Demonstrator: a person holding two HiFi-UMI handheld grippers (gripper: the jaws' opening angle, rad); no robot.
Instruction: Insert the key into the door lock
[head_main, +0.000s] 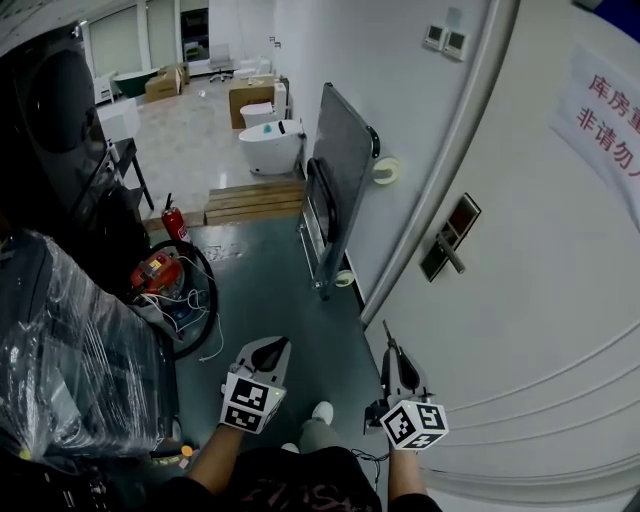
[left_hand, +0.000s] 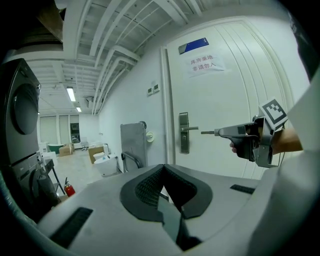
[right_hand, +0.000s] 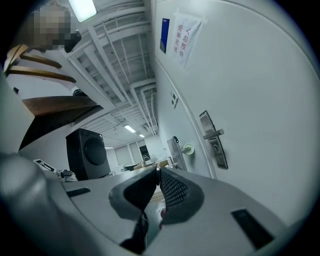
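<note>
A white door fills the right side, bearing a dark lock plate with a lever handle. My right gripper is shut on a thin metal key. It points level at the lock plate and stops short of it. In the right gripper view the key shows as a sliver between the closed pads, and the lock plate lies ahead to the right. My left gripper hovers left of the right one, shut, with nothing between its pads.
A grey platform cart leans against the wall just left of the door. A dark washing machine, a plastic-wrapped bundle, a fire extinguisher and coiled cable crowd the left. Toilets and a wooden pallet stand farther back.
</note>
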